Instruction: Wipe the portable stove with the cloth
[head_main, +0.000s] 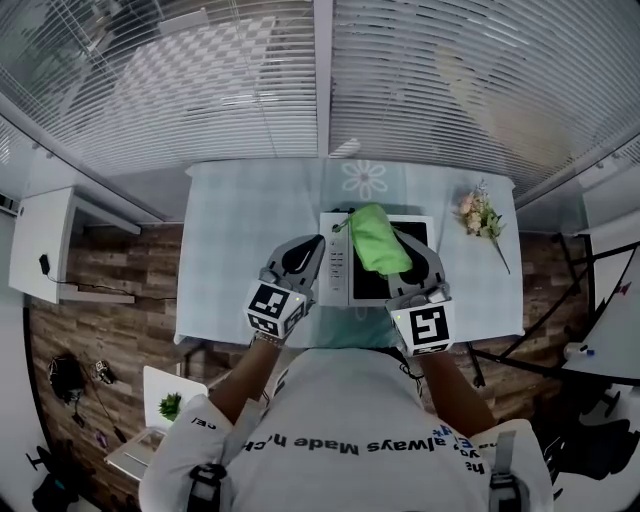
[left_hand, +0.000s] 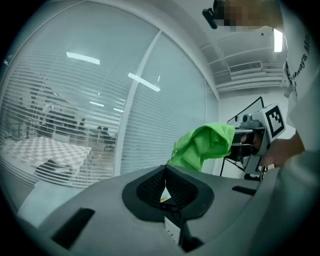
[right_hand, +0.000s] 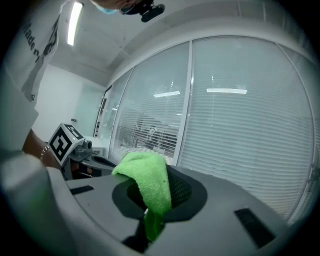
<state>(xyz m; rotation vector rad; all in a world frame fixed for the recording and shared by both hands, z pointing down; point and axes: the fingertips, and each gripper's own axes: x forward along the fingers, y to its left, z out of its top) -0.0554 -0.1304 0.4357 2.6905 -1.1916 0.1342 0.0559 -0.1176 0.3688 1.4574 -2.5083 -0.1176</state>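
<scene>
White window blinds close off the room behind a table (head_main: 230, 250) with a pale blue cloth cover, and the floor at both sides is dark wood. On the middle of this table lies the white portable stove with a black top (head_main: 338, 268). A small bunch of pink and white flowers (head_main: 480, 215) lies near the table's right edge, well apart from the stove.

My right gripper (right_hand: 150, 214) is clamped on the bright green fluffy cloth (right_hand: 149, 182). One fold of the cloth sits between the jaws, and the rest is draped back over the top of the gripper. From the head view, the cloth is over the black top of the stove, but I cannot tell if it touches the surface.

My left gripper (left_hand: 165, 186) has its jaws pressed together with nothing between them. It is beside the left side of the stove, where the white control panel is. The two grippers are near each other.
</scene>
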